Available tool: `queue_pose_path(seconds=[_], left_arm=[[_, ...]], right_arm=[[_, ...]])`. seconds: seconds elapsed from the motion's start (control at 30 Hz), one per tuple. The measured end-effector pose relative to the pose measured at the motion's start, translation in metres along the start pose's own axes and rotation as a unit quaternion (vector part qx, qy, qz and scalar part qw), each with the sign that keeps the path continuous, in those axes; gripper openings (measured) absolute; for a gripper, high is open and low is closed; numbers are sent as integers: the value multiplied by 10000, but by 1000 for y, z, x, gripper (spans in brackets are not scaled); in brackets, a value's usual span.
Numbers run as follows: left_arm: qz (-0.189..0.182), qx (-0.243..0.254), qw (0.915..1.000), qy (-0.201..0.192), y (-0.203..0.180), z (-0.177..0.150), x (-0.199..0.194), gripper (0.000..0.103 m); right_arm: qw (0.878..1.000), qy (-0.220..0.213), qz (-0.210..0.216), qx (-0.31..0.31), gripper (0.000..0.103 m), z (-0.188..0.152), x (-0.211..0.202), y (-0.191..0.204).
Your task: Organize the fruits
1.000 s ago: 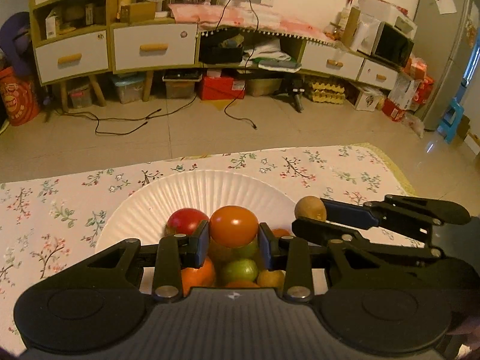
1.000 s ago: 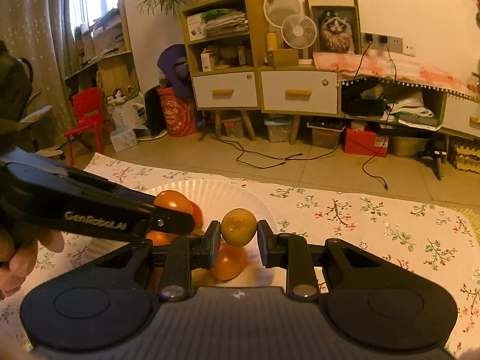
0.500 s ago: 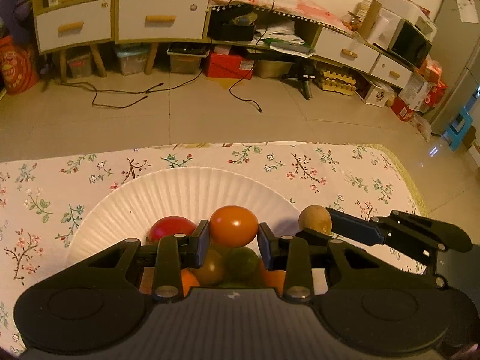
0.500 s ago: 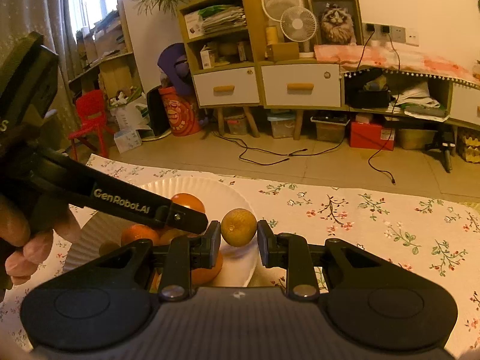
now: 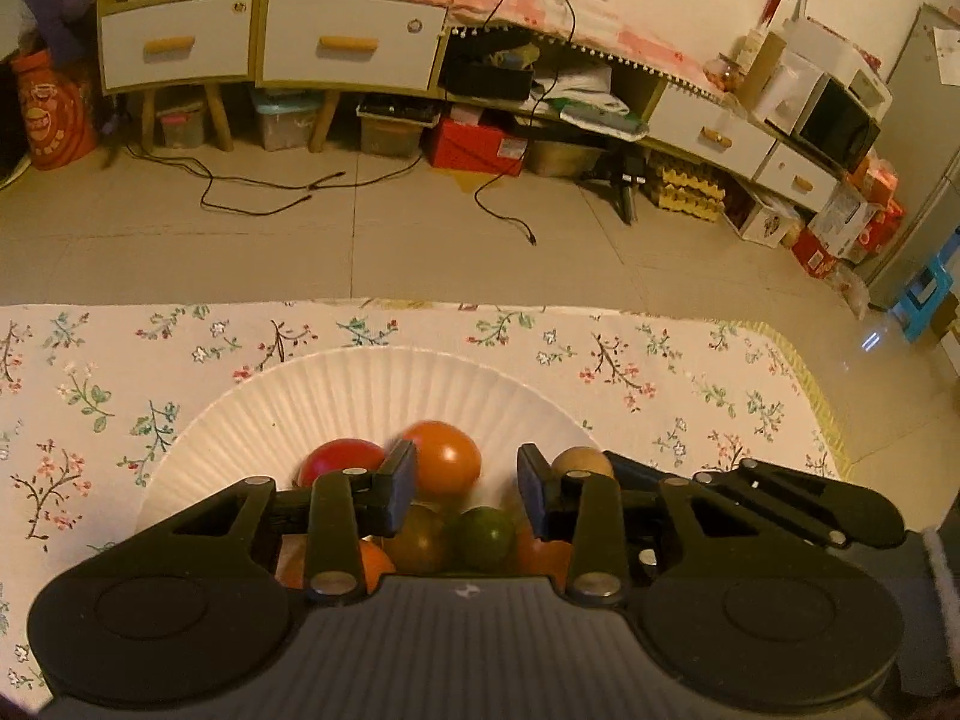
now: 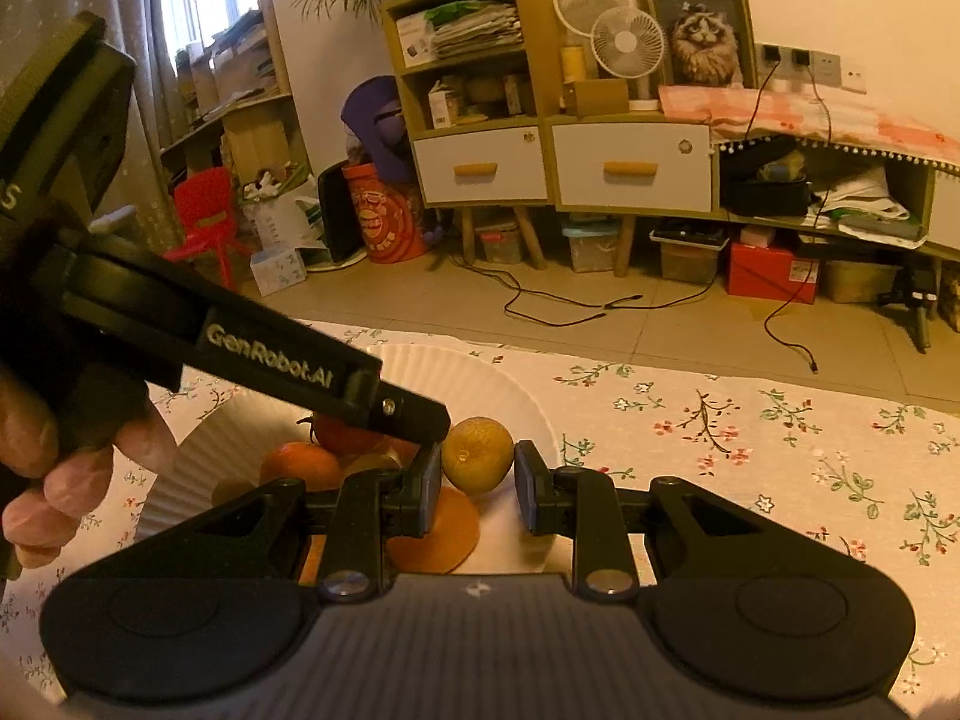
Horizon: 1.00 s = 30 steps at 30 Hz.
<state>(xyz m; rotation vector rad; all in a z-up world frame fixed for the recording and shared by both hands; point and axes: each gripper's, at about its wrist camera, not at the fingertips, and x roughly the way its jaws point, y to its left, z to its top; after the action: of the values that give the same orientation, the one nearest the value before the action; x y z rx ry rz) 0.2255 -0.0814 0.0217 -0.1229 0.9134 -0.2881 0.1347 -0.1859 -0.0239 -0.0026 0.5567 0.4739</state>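
A white paper plate (image 5: 360, 396) on the flowered cloth holds a pile of fruit: a red tomato (image 5: 339, 459), an orange tomato (image 5: 444, 459), a green one (image 5: 486, 534) and others. My left gripper (image 5: 465, 486) hangs over the pile with its jaws opening. The orange tomato rests by the left pad, and a gap shows at the right pad. My right gripper (image 6: 478, 492) is shut on a small yellow-brown fruit (image 6: 478, 455) above the plate's (image 6: 480, 372) right side. The left gripper's finger (image 6: 414, 414) reaches in beside that fruit.
The flowered tablecloth (image 5: 660, 372) spreads to the right of the plate, and its far edge drops to a tiled floor (image 5: 420, 240). A hand (image 6: 54, 480) holds the left gripper at the left edge. Cabinets and boxes line the far wall.
The left jaws have widened and let go of the orange tomato, which now lies on the pile. The left view has tipped further down. The right gripper still holds its fruit.
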Motion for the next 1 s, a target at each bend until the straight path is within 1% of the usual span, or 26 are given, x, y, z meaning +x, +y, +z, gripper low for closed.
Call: queue_pose_path(seconds=[0.17, 0.23, 0.27, 0.3, 0.4, 0.47, 0.57, 0.67, 0.77, 0.8, 0.9, 0.97, 1.0], left_arm=[[103, 102, 9998, -137, 1, -1, -7, 45], [114, 83, 9998, -163, 3, -3, -11, 48], [113, 66, 9998, -177, 4, -5, -13, 50], [115, 46, 9997, -194, 6, -7, -15, 51], [115, -16, 9996, -243, 12, -11, -22, 53], [148, -51, 9994, -297, 16, -14, -29, 55], [199, -70, 9990, -384, 20, -18, -40, 60], [293, -59, 9983, -504, 24, -22, -54, 67], [361, -57, 9977, -579, 27, -29, -65, 75], [382, -42, 9975, -586, 27, -32, -68, 78], [442, 4, 9973, -593, 31, -41, -77, 84], [475, 23, 9971, -595, 33, -46, -82, 85], [489, 30, 9971, -578, 34, -50, -85, 89]], right_arm=[[10000, 27, 27, 34, 25, 0, 4, 2], [10000, -3, 43, 76, 29, -1, 3, 3], [9999, -28, 72, 92, 39, -1, 1, 4], [9999, -54, 84, 87, 46, -2, -1, 6], [10000, -40, 50, -4, 47, 0, -5, 10], [10000, 3, 0, -28, 49, 2, -8, 12], [9999, 51, -120, -64, 55, 4, -14, 16], [9996, 94, -268, -79, 59, 6, -21, 19], [9990, 122, -432, -32, 68, 8, -27, 22], [9989, 101, -465, -37, 69, 9, -29, 23], [9981, 163, -587, 2, 73, 8, -32, 27], [9975, 193, -686, 11, 75, 6, -35, 31], [9971, 210, -735, 17, 77, 6, -37, 32]])
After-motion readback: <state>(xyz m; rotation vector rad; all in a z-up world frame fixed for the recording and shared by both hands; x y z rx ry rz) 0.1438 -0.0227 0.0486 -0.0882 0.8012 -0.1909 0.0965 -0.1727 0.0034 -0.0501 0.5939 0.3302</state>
